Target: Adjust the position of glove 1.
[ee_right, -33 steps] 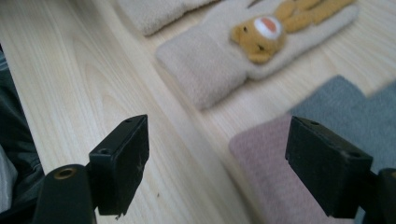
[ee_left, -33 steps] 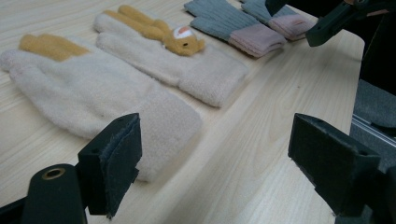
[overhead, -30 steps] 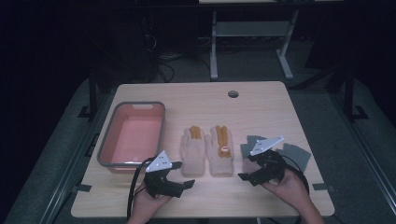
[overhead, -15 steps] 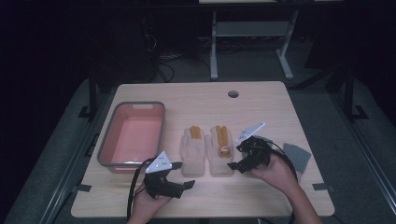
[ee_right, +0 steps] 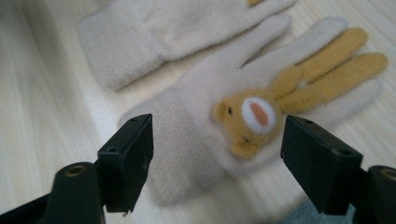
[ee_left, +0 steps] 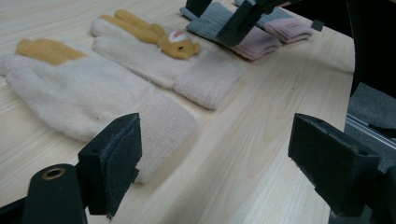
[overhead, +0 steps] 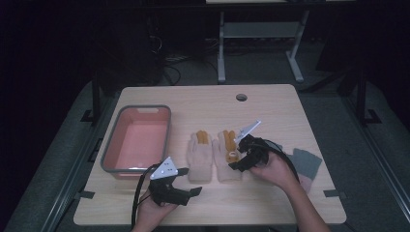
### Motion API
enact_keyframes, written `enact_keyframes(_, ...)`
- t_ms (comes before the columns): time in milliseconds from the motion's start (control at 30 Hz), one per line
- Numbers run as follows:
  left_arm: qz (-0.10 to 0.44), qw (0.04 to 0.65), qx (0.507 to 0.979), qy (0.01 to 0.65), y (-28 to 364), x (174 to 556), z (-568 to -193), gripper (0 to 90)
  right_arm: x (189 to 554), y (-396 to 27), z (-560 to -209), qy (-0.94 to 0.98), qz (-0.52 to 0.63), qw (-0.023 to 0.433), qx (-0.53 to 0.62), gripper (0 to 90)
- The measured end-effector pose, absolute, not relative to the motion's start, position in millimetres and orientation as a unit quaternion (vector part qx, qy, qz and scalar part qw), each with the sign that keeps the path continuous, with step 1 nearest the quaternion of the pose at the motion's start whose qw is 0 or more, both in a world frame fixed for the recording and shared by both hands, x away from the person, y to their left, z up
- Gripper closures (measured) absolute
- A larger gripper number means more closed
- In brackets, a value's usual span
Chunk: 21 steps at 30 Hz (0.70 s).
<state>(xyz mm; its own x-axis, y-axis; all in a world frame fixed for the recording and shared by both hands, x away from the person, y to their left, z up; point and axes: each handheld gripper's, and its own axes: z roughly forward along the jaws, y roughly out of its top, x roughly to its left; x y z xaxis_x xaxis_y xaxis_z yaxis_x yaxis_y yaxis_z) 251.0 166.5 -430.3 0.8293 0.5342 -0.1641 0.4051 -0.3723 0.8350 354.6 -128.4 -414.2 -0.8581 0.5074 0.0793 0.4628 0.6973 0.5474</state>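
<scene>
Two cream gloves with yellow fingertips lie side by side mid-table: a plain left glove (overhead: 199,158) and a right glove (overhead: 223,164) bearing a yellow animal patch (ee_right: 252,119). My right gripper (overhead: 236,153) hovers over the right glove, open. Its jaws have just been closing a little. In the right gripper view the patch and cuff of that glove (ee_right: 196,126) lie below the gap (ee_right: 217,158), untouched by the pads. My left gripper (overhead: 191,181) rests near the front edge, open and holding nothing, just short of the plain glove's cuff (ee_left: 159,123).
A pink tub with a grey rim (overhead: 167,130) stands at the left. Grey and pink socks (overhead: 307,164) lie at the right edge, behind my right hand. A round cable hole (overhead: 241,97) sits at the back of the table.
My right gripper has moved left, from above the socks to above the glove with the patch. The left gripper has stayed where it was.
</scene>
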Motion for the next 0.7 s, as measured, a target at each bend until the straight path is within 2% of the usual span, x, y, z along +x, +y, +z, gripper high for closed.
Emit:
enact_keyframes(400,0.064,0.483,0.826,0.283,166.2,250.3,-430.2,17.3,374.3,-110.8,-430.0,0.929,0.256,0.039,0.266,32.4)
enact_keyframes(700,0.060,0.486,0.823,0.289,167.4,250.2,-430.3,17.3,380.4,-107.4,-441.5,0.929,0.242,0.050,0.277,43.3)
